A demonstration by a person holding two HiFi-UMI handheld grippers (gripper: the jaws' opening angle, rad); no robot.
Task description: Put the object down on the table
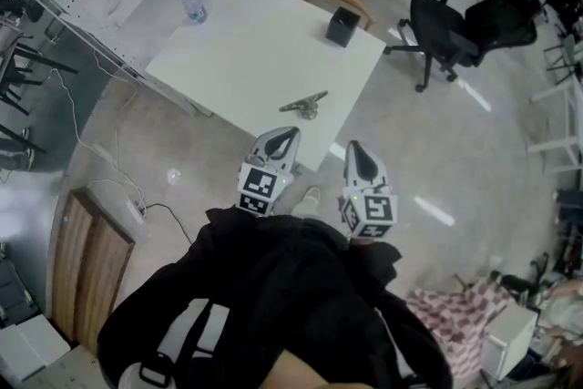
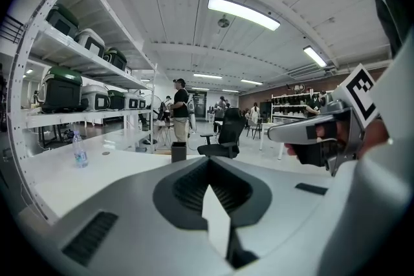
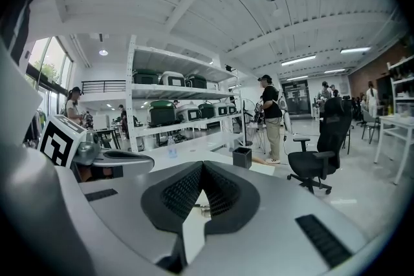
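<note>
A person is standing at the near corner of a white table (image 1: 239,50), holding the left gripper (image 1: 290,135) and the right gripper (image 1: 357,149) side by side close to the chest, tips aiming forward and down toward the tabletop. On both grippers the fingers are pressing fully together, tip against tip, and neither is gripping anything.

The small metal object (image 1: 306,103) is lying flat on the table just beyond the fingertips, clear of both pairs and a little nearer the left pair. It is resting on its own near the table's front edge, so the putting-down is probably done, and the grippers are likely hanging back, closed and empty, to keep from knocking it.

The object's long axis is running crosswise to the fingers, on a slight diagonal. Its left end is sitting closer to the fingertips, and its right end is angling away, pointing roughly toward a black box (image 1: 342,25) farther ahead. A water bottle (image 1: 193,6) is standing far beyond the left fingers. An office chair (image 1: 446,27) is sitting off past the right fingers.
</note>
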